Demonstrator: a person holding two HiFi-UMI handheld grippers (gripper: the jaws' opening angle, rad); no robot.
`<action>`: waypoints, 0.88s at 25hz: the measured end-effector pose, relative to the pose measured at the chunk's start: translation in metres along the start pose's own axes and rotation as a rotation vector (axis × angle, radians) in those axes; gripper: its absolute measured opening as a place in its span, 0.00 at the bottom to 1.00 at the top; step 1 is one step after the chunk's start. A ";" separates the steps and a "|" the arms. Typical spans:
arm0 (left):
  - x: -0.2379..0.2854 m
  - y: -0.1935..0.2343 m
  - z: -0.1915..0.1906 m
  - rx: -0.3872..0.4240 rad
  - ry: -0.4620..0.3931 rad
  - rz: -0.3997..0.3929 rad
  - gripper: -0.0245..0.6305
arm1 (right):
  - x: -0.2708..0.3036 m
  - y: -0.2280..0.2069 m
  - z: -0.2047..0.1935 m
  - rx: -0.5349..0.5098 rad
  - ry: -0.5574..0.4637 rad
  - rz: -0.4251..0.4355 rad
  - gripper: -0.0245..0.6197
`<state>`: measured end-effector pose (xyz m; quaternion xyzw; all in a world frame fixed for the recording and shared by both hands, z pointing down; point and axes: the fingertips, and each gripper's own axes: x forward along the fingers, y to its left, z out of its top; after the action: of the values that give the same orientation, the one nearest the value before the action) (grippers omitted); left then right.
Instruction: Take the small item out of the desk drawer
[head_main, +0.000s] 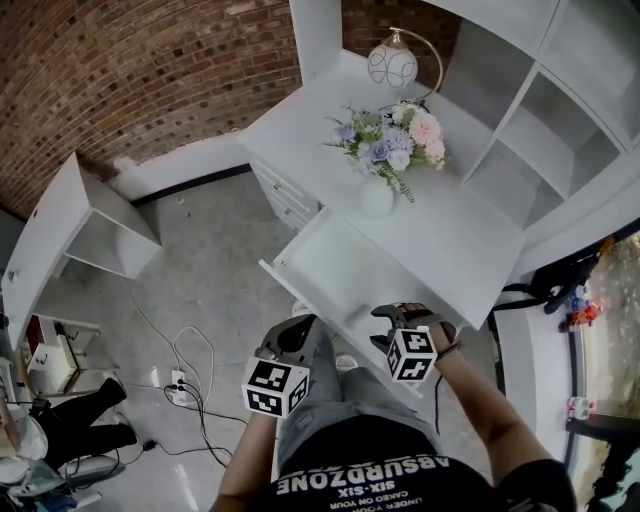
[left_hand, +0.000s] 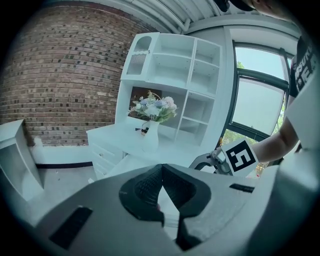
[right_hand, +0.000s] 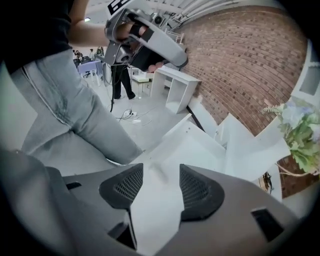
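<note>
In the head view, the drawer (head_main: 345, 262) of the white desk (head_main: 470, 235) is seen pulled open. The right gripper (head_main: 396, 313) is held over the drawer's front corner. The left gripper (head_main: 296, 328) is held just outside the drawer's front edge, above a trouser leg (head_main: 335, 395).

In the left gripper view, the jaws are seen pressed together at their tips. A faint pinkish speck is seen low between the pads, and whether it is the small item cannot be told.

In the right gripper view, the jaws are held well apart, with only the white drawer floor framed between them. A faint grey smudge is seen there, too vague to be named.
</note>
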<state>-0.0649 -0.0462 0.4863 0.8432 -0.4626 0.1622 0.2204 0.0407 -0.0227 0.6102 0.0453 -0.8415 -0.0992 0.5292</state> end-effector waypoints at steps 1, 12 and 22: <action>0.002 0.002 -0.001 0.000 0.005 0.000 0.05 | 0.005 0.000 -0.002 -0.013 0.011 0.006 0.38; 0.011 0.020 -0.016 -0.019 0.051 0.009 0.05 | 0.059 0.004 -0.018 -0.067 0.072 0.087 0.38; 0.016 0.023 -0.027 -0.029 0.081 -0.003 0.05 | 0.093 0.009 -0.036 -0.038 0.117 0.145 0.38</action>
<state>-0.0784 -0.0543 0.5219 0.8332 -0.4546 0.1892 0.2517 0.0331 -0.0345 0.7090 -0.0201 -0.8081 -0.0738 0.5841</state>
